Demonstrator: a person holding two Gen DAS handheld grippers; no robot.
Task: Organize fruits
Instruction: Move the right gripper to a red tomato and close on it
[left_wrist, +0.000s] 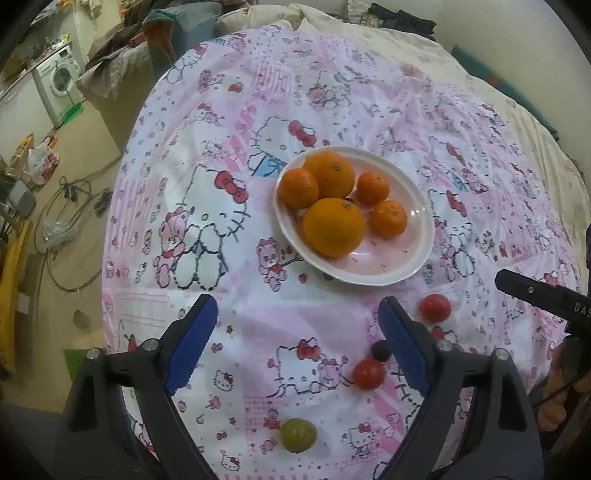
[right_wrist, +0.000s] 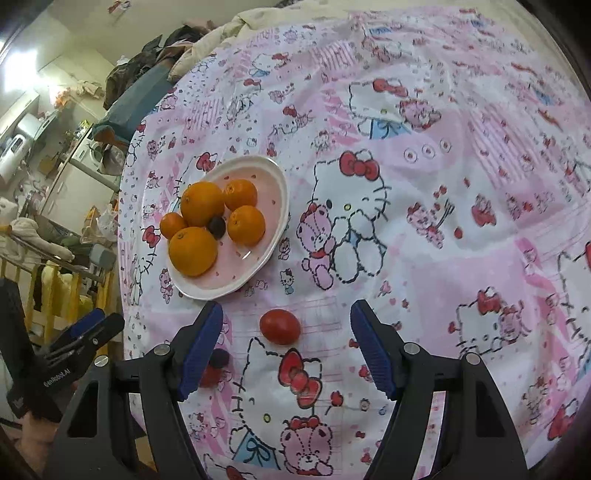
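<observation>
Grippers: left gripper and right gripper both spread wide, empty. Red tomato lies between the right fingers; recommend centring, closing gently, then transfer to plate.

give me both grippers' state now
Left gripper: open, holding nothing.
Right gripper: open, holding nothing, a tomato lies between its fingers.

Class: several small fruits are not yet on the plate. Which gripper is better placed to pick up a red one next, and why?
Right. The right gripper is open, with a small red round fruit lying between its fingers. The left gripper is open too, but nothing lies between its tips.
</observation>
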